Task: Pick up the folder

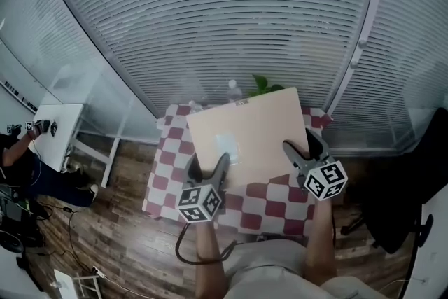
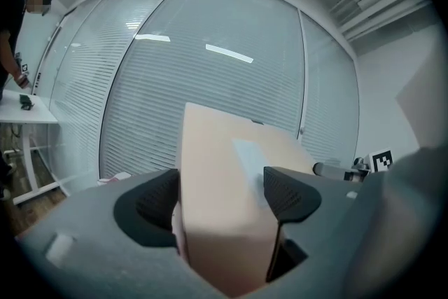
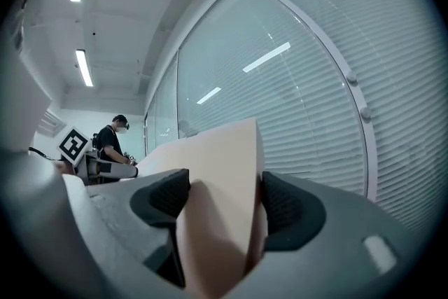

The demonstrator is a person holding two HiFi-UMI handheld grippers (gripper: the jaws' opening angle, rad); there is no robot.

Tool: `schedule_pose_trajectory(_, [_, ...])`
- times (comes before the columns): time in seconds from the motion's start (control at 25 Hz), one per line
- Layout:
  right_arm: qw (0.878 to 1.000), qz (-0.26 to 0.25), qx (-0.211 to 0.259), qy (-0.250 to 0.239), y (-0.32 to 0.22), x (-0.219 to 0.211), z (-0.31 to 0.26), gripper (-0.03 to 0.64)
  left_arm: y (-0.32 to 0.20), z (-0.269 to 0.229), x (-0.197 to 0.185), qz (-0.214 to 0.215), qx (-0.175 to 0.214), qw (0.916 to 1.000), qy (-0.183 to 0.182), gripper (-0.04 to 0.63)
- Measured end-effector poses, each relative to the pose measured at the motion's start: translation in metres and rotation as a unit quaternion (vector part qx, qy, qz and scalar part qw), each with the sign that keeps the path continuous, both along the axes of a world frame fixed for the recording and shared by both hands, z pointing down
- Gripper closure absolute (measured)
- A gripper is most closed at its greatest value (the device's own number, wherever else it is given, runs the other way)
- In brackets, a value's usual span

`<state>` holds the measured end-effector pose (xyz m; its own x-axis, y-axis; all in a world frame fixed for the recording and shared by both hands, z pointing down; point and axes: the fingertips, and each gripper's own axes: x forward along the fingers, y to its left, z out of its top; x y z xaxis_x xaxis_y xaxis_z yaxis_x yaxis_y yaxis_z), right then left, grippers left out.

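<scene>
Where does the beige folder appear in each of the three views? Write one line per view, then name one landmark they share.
Head view: folder at centre, over the checkered table, gripped at its near edge by left gripper and right gripper.
Left gripper view: folder lower centre, between the jaws.
Right gripper view: folder lower centre, between the jaws.
Shared landmark: the slatted blinds behind it.

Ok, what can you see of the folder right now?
The beige rectangular card folder is thick, closed and flat, with a pale bluish label on its top face. It is held roughly level above the red-and-white checked table, apparently clear of it. The left gripper and right gripper each clamp its near edge between their fingers; nothing else visibly touches it.
</scene>
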<state>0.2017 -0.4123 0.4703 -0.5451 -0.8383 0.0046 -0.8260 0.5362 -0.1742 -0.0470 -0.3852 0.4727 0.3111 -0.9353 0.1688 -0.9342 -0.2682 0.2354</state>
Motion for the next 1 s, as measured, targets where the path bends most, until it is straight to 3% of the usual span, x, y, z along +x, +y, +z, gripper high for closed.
schedule_pose_trajectory(0.24, [1.0,-0.006,0.019,-0.006,0.013,-0.005,-0.015,0.288,0.014,-0.016,-0.006,-0.002,0.018,0.9998,0.0,0.218])
schedule_pose_trajectory(1.0, [1.0,-0.002,0.02,-0.001,0.049,-0.004,-0.015,0.291,0.048,-0.015,-0.004,0.003,0.032,0.9995,-0.004,0.218])
